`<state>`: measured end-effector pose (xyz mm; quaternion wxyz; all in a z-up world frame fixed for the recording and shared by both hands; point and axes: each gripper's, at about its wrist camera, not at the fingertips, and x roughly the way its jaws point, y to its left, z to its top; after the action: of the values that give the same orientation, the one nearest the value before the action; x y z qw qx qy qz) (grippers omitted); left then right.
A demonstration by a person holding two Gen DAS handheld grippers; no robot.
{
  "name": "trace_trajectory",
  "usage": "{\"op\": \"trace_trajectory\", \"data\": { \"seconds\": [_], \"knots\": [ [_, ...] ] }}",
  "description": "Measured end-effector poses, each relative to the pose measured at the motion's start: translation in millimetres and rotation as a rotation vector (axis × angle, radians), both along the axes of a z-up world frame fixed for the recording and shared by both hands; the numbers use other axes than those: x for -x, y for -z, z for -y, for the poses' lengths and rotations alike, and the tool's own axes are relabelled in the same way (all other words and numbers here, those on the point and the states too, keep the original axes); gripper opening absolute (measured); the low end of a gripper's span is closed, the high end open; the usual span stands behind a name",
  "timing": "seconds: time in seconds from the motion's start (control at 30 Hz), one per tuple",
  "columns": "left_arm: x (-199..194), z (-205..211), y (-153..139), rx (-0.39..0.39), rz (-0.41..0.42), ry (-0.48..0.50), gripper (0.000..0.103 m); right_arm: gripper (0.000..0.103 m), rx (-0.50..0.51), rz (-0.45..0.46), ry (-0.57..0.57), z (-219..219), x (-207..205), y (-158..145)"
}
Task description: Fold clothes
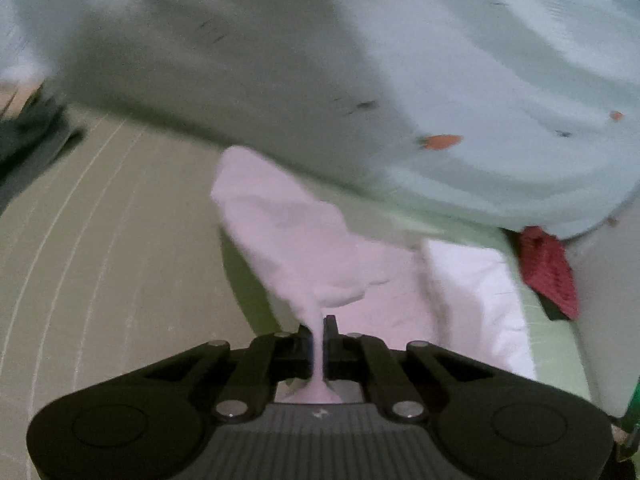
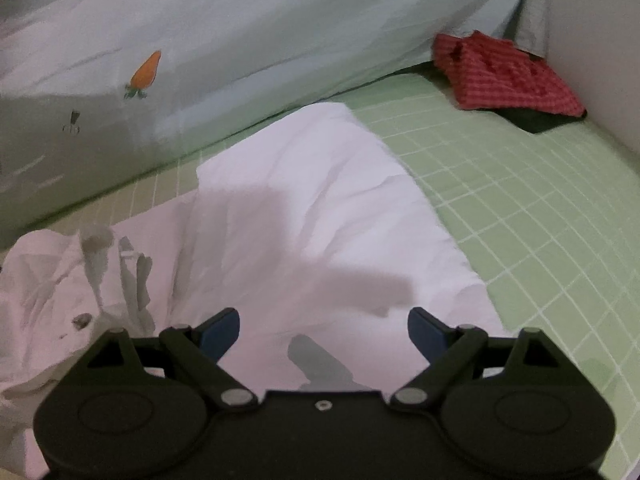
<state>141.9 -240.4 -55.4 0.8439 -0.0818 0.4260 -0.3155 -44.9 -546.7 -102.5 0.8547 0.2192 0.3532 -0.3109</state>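
My left gripper (image 1: 319, 344) pinches a fold of the white garment (image 1: 304, 248), lifting it off the green checked sheet (image 1: 100, 240). My right gripper (image 2: 323, 326) hangs spread above the same garment (image 2: 312, 216) lying flat. Beyond are a red checked cloth (image 2: 508, 76) and a pale carrot-print quilt (image 2: 240, 32).

Both wrist cameras are looking forward low and close over the green gridded sheet (image 2: 520, 208), sharing the white garment (image 1: 320, 248), carrot-print duvet (image 2: 240, 40) and red checked cloth (image 1: 550, 268).
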Motion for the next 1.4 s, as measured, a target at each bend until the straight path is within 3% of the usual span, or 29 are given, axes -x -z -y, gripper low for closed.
{"op": "trace_trajectory", "data": {
  "seconds": [0.23,0.37,0.5,0.53,0.63,0.73,0.87,0.97,1.13,1.4],
  "knots": [
    [24,62,-44,0.037,0.092,0.119,0.004,0.092,-0.034,0.058,0.047,25,31,-1],
    [34,111,-43,0.055,0.089,0.179,0.004,0.091,-0.047,0.069,0.057,47,50,2],
    [39,162,-21,0.097,-0.009,0.210,0.010,0.091,-0.055,0.069,0.072,70,72,5],
    [41,173,-14,0.110,-0.041,0.213,0.019,0.091,-0.056,0.070,0.080,77,78,7],
    [49,196,-1,0.139,-0.101,0.221,0.031,0.091,-0.074,0.079,0.114,96,91,11],
    [64,199,-5,0.117,-0.063,0.238,0.032,0.091,-0.083,0.090,0.109,107,97,13],
    [64,179,-9,0.096,-0.011,0.165,0.041,0.091,-0.083,0.119,0.056,107,92,10],
    [59,162,-4,0.014,0.012,0.097,0.041,0.091,-0.104,0.147,0.005,104,83,9],
    [47,130,9,-0.051,-0.026,0.001,0.045,0.091,-0.143,0.212,-0.104,96,55,5],
    [15,133,25,-0.116,-0.025,-0.024,0.051,0.092,-0.147,0.227,-0.227,88,-1,9]
  ]
}}
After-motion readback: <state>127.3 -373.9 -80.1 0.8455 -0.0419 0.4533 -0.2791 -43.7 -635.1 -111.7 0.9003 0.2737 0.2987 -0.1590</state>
